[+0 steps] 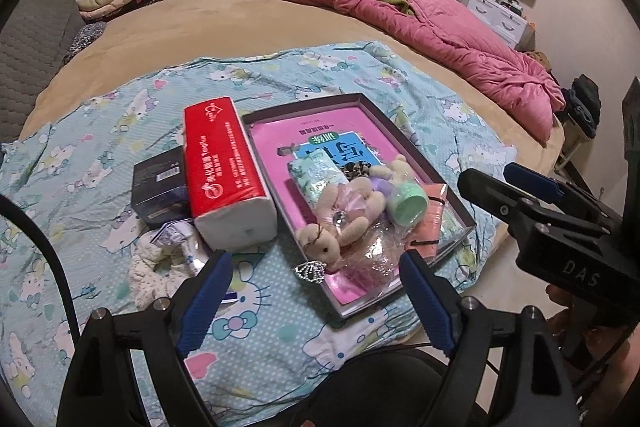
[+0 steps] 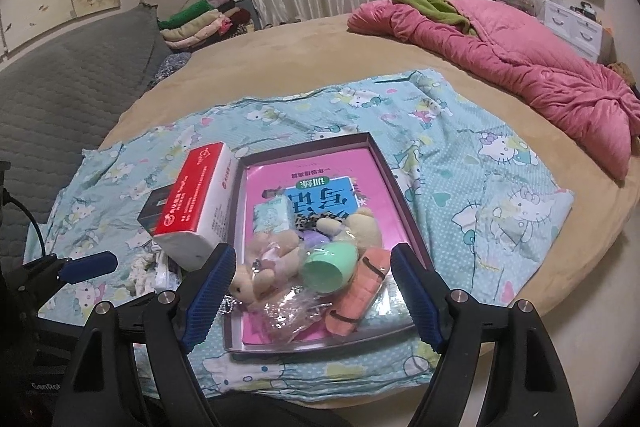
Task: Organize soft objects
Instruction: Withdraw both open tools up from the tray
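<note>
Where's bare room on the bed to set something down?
Free: patterned sheet right of the tray, and tan bedspread between sheet and pink quilt. Crowded: the tray's near end, and left of it around the tissue pack and dark box.

The near half of the shallow tray (image 2: 394, 183) is crowded: plush toys (image 2: 256, 277), a green egg-shaped cup (image 2: 328, 267), an orange cloth (image 2: 362, 293) and crinkled plastic bags (image 2: 292, 311) lie touching, with no gap between them. Its far half holds only a flat pink book (image 2: 320, 179). A red tissue pack (image 2: 192, 199) stands tall against the tray's left wall, a dark box (image 2: 154, 209) behind it. To the tray's right, the patterned sheet (image 2: 500, 211) lies bare, and beyond it the tan bed (image 2: 304, 59).
</note>
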`<state>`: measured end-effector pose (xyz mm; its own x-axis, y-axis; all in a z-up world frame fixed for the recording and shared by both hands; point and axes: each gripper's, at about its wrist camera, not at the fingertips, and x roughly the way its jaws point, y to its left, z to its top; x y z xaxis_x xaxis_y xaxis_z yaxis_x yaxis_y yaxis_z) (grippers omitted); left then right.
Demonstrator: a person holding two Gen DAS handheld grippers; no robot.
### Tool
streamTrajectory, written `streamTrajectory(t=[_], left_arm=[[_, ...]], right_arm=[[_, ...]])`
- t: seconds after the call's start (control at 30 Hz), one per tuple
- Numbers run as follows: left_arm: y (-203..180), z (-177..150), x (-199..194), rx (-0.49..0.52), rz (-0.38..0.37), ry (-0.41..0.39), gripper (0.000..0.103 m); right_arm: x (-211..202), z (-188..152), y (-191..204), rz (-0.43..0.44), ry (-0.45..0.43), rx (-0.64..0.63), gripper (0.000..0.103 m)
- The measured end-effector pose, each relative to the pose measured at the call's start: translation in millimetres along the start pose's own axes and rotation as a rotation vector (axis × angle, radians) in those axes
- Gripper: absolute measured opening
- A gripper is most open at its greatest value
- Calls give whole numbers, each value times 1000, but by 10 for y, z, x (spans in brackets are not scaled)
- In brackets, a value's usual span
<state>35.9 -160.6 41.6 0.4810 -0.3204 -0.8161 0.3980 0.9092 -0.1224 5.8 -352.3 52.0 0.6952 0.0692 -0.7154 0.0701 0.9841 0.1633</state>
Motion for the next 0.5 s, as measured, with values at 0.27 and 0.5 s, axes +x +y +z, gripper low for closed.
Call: streamTrajectory(t=[0.27,0.5], left_arm=[[226,-14,-195,-40,42,-17,85],[705,-32,-421,-130,89,-40,85]], right_arm=[[-132,35,213,20,-17,-41,81],[-173,60,550,82,-18,-75,81]])
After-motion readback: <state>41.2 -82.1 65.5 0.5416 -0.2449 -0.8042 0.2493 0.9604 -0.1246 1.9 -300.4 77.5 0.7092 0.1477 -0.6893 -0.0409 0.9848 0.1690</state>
